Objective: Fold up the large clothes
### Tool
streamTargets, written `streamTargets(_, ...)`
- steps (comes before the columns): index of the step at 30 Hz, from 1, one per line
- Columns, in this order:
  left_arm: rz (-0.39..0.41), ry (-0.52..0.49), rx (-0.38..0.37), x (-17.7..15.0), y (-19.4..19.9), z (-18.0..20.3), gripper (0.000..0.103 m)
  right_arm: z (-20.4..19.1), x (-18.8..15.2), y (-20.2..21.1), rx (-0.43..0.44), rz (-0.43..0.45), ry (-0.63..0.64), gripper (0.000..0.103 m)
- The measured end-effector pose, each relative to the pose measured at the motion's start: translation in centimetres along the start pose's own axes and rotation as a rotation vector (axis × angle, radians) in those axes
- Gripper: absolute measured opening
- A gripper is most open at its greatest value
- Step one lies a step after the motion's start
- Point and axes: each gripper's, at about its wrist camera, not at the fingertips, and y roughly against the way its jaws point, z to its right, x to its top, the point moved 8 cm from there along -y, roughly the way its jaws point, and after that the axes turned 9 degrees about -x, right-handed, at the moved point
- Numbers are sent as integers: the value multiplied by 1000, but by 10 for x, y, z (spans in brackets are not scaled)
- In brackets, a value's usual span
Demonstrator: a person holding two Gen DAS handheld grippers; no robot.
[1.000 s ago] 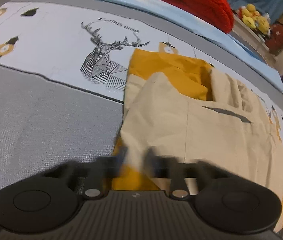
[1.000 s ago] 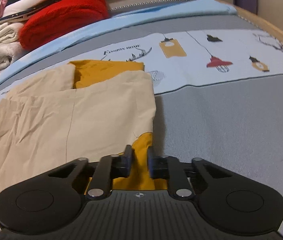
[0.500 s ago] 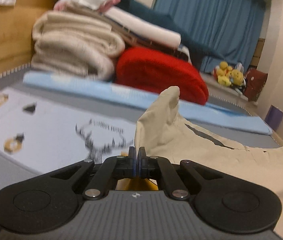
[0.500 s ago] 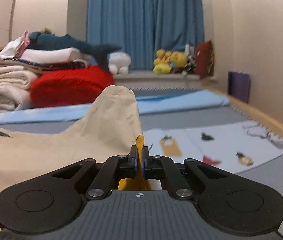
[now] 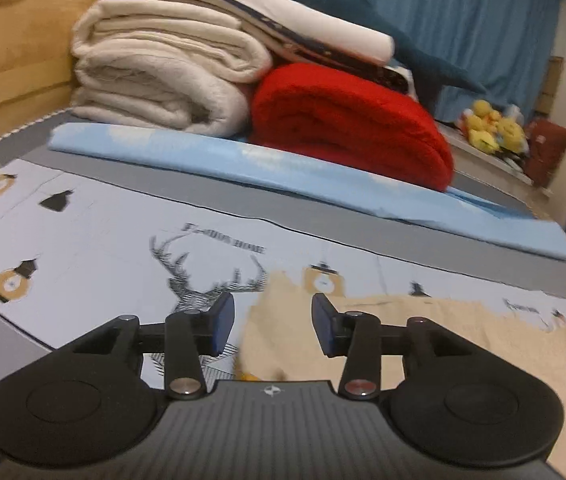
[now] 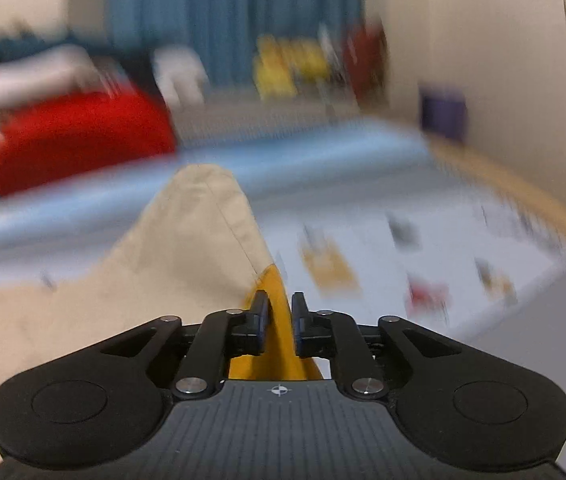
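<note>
- The beige garment [image 5: 423,332] with its mustard lining lies on the printed bedsheet [image 5: 95,248]; in my left view it is spread flat below and to the right of the tool, beside the deer print [image 5: 207,276]
- In my right view the same cloth [image 6: 187,240] rises in a peak ahead of the tool, and a strip of its mustard side runs back between the fingers
- My left gripper [image 5: 272,322] has just been opening: its fingers stand well apart, nothing pinched, and the cloth lies loose beneath the gap
- My right gripper [image 6: 281,322] has just been opening a little; a narrow gap shows, the mustard strip fills it, and I cannot tell whether the pads still press on it
- Past the sheet lies a pale blue folded cover [image 5: 283,172] across the bed
- On it rest a rolled red blanket [image 5: 347,120] and a stack of cream blankets [image 5: 163,76], touching side by side
- Behind hang blue curtains [image 5: 463,28], with yellow soft toys [image 5: 491,130] on a ledge at the right
- The right view is blurred, so small things there stay unclear
</note>
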Motion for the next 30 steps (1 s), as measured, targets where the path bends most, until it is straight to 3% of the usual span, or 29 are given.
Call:
streamTargets(3, -95, 49, -128, -11, -3, 3, 47, -5, -32, -20, 47, -187, 70, 14)
streamTargets(6, -255, 66, -205, -37, -15, 8, 47, -9, -59, -28, -13, -266, 226, 16)
streamTargets(8, -355, 46, -221, -58, -25, 10, 47, -7, -64, -29, -13, -276, 237, 16)
streamTargets(9, -411, 22, -206, -75, -30, 10, 47, -7, -66, -27, -11, -274, 236, 16)
streamTargets(12, -549, -40, -25, -118, -41, -15, 42, -4, -66, -30, -33, -276, 236, 15)
streamTargets(16, -478, -8, -30, -106, -19, -19, 42, 12, -71, -29, -84, -293, 193, 14)
streamTargets(18, -453, 9, -100, -101, 0, -14, 42, 20, -69, -23, -64, -286, 152, 14)
streamTargets(20, -481, 6, -174, -108, 10, -9, 44, 25, -68, -12, -18, -272, 111, 15)
streamTargets(21, -536, -23, -179, -122, 11, -10, 44, 27, -70, -8, 16, -276, 93, 16)
streamTargets(23, -627, -106, -139, -146, 11, -17, 43, 30, -80, -3, 66, -304, 86, 17)
streamTargets(25, -620, -112, -129, -147, 22, -24, 43, 39, -91, -3, 31, -318, 117, 37)
streamTargets(27, -570, -41, -88, -137, 35, -45, 44, 51, -96, 2, 1, -325, 100, 47)
streamTargets(30, -508, 113, -16, -125, 55, -81, 48, 72, -97, 14, -37, -328, 34, 46)
